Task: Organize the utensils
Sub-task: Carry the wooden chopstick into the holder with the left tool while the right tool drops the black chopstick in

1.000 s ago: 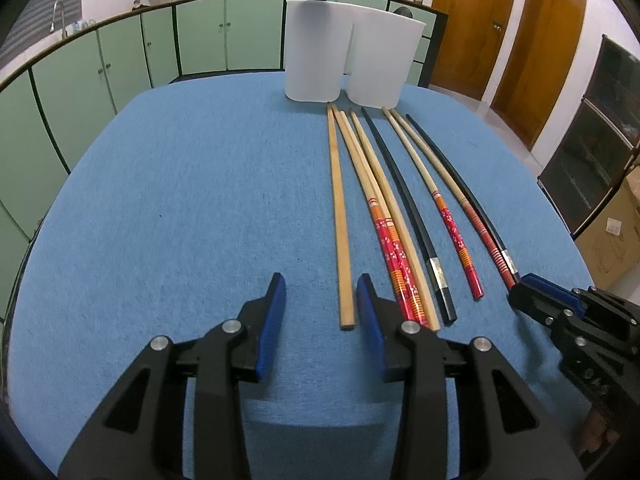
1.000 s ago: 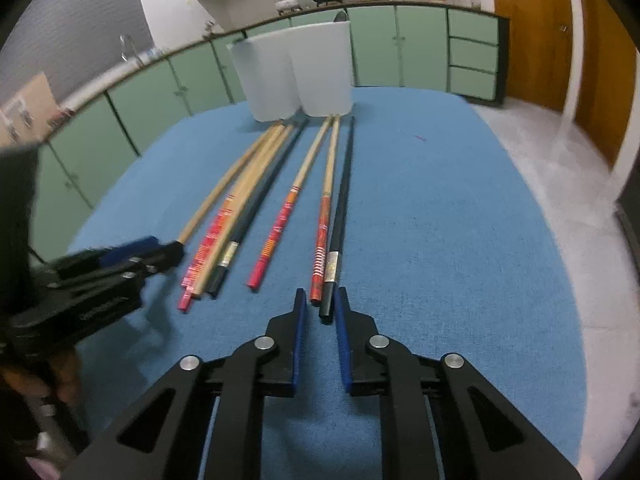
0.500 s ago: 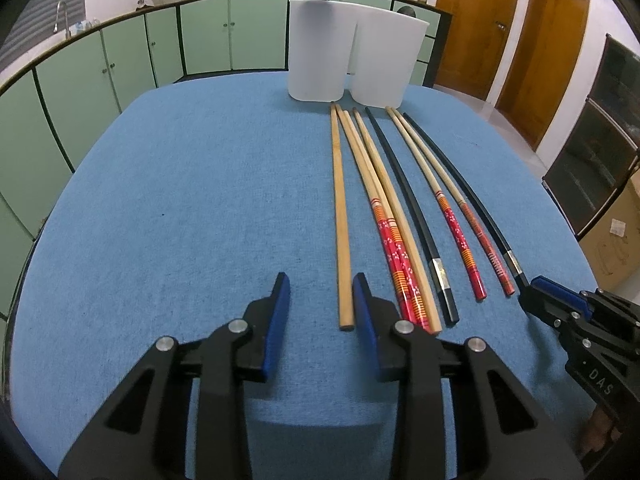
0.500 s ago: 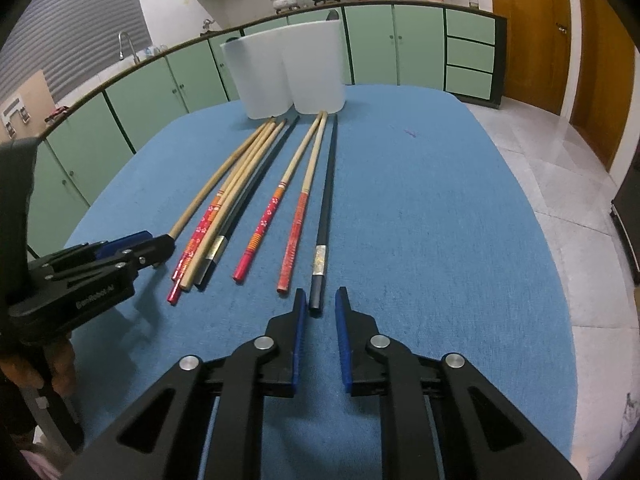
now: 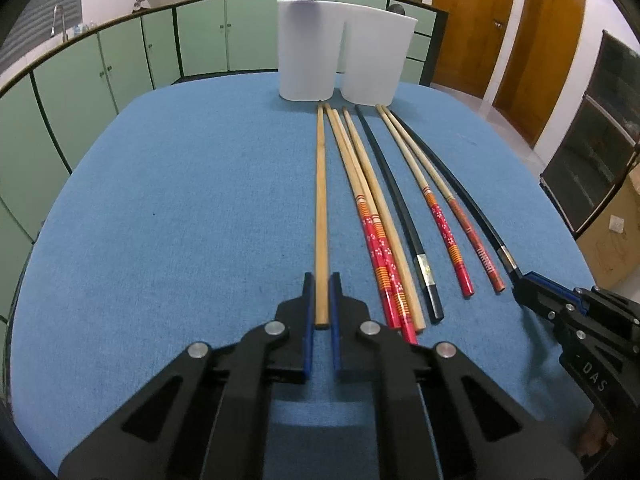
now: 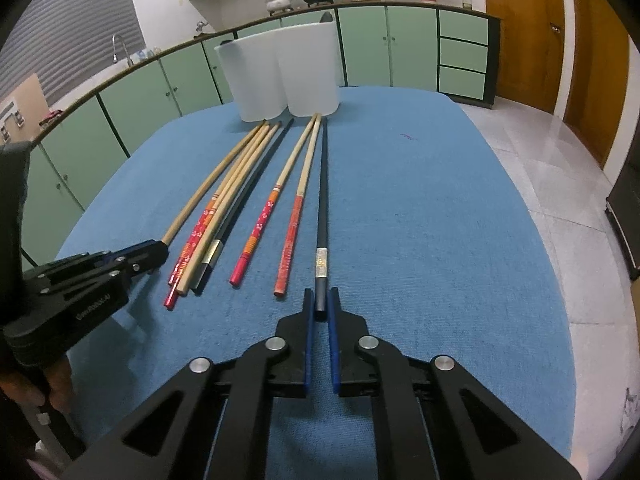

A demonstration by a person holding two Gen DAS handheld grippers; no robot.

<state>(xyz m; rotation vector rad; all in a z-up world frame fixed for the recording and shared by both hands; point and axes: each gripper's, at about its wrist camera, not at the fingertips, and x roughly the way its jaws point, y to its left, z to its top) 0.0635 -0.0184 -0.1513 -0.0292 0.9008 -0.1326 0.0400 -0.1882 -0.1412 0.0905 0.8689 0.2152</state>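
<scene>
Can't see inside either of the white containers (image 5: 307, 56) at the far end of the blue table (image 5: 180, 200); only the outer walls show, and the right one sits partly behind the left in the right wrist view. Something dark pokes up behind them (image 6: 326, 17), no idea what. The near end of the plain wooden chopstick (image 5: 321, 216) sits between the left gripper (image 5: 321, 282) pads, so actual contact is hard to judge. Same deal with the black chopstick (image 6: 322, 216) in the right gripper (image 6: 321, 298). The hand (image 6: 44, 388) holding the left gripper is mostly cut off by the frame edge. Lettering on that gripper body is too blurry to read. Countertop pots (image 6: 279, 1) are too tiny for detail.
</scene>
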